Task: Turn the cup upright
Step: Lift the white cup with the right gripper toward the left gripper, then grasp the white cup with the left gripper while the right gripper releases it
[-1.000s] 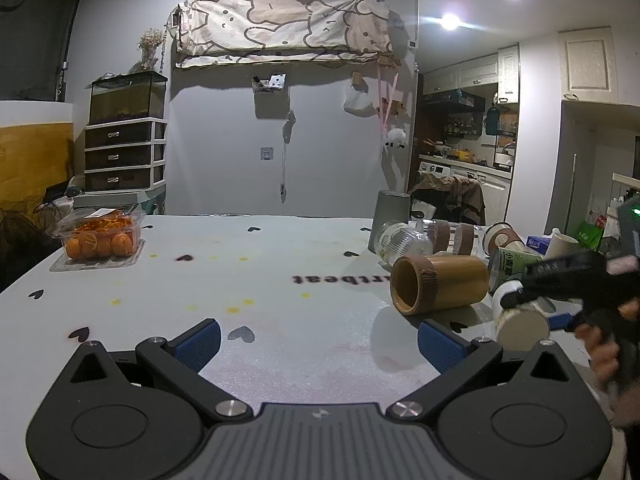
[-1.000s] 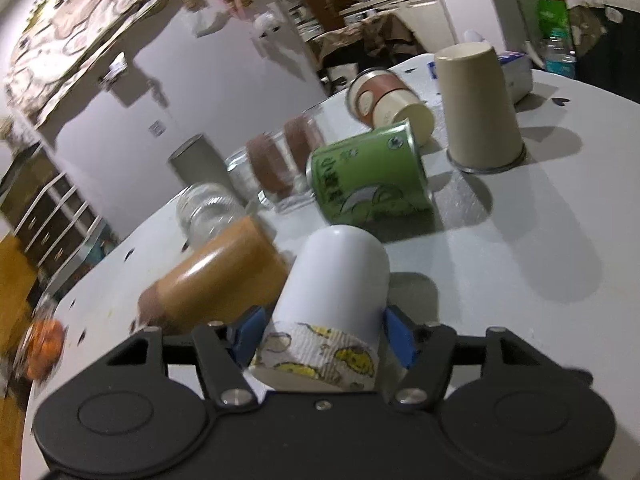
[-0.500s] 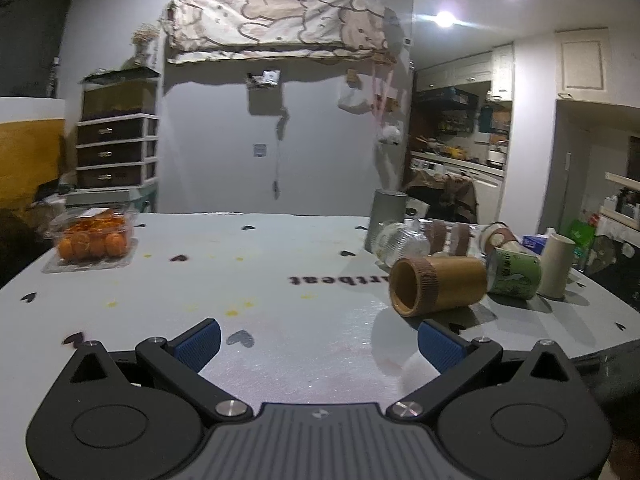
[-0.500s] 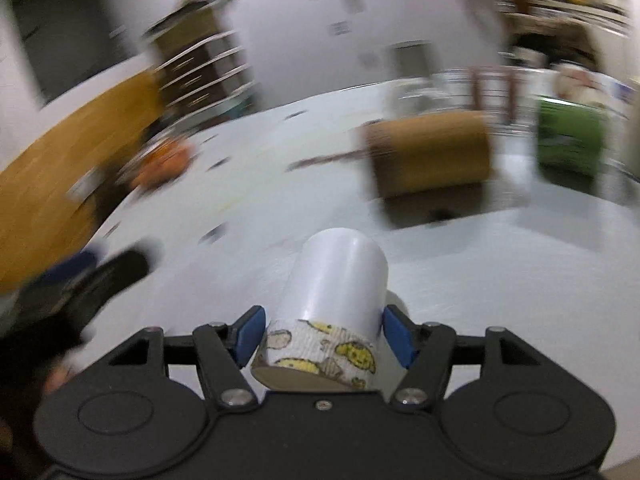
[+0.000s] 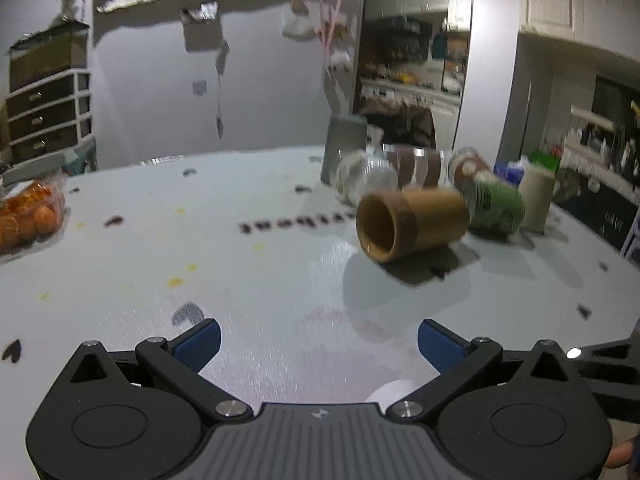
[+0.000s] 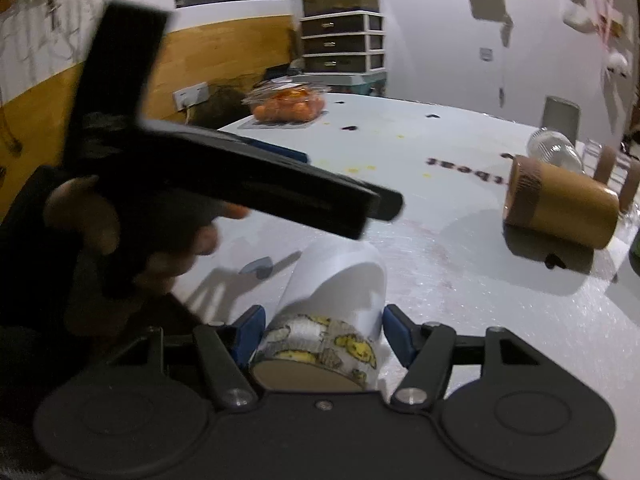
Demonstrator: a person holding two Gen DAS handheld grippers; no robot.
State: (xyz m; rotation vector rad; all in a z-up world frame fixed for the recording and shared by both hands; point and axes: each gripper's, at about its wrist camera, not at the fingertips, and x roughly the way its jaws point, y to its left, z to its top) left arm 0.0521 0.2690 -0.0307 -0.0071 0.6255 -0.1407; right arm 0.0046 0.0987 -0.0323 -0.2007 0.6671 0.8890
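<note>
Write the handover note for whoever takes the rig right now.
Right gripper: shut on the white cup, gripped near its cartoon-banded rim, closed end pointing away, over the table near its front edge.
Left gripper: open, holding nothing, hovering low over the table.
Brown cup lies on its side further back.
Done: white cup picked up.
Left: turn it mouth-up, set it down, release.

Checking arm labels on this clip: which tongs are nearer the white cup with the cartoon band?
Right. The right tongs are shut on the white cup with the cartoon band; the left tongs are open over the table, holding nothing.
</note>
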